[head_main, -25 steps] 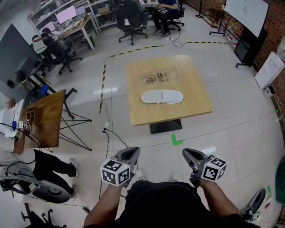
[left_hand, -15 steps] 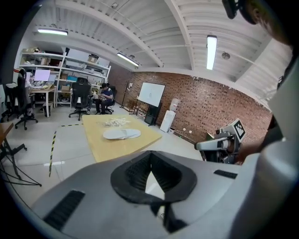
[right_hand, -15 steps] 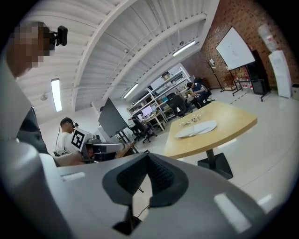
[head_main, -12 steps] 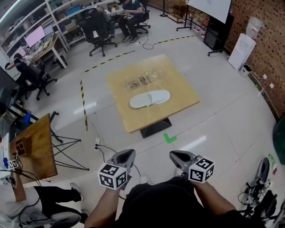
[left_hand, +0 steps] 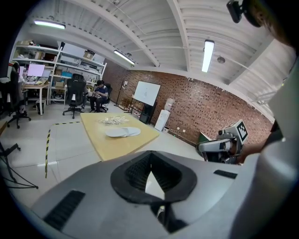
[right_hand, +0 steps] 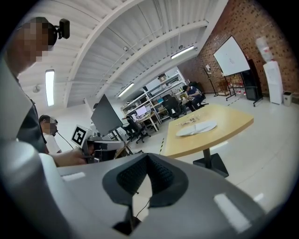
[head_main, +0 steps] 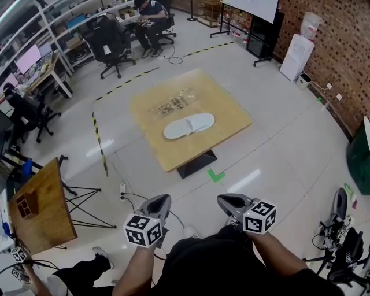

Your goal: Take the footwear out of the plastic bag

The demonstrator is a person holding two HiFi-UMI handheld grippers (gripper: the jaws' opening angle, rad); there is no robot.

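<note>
My left gripper and right gripper sit pinched together, empty; reaching in unopened, I'd just shove the slippers.

Square wooden table mid-floor on a black base. Green tape mark on the tiles just in front of the base. Yellow-black tape line on the floor left of the table. Far side: office chair, seated person, whiteboard, water dispenser by the brick wall. Near left: smaller wooden table with a small wooden box on top.
</note>
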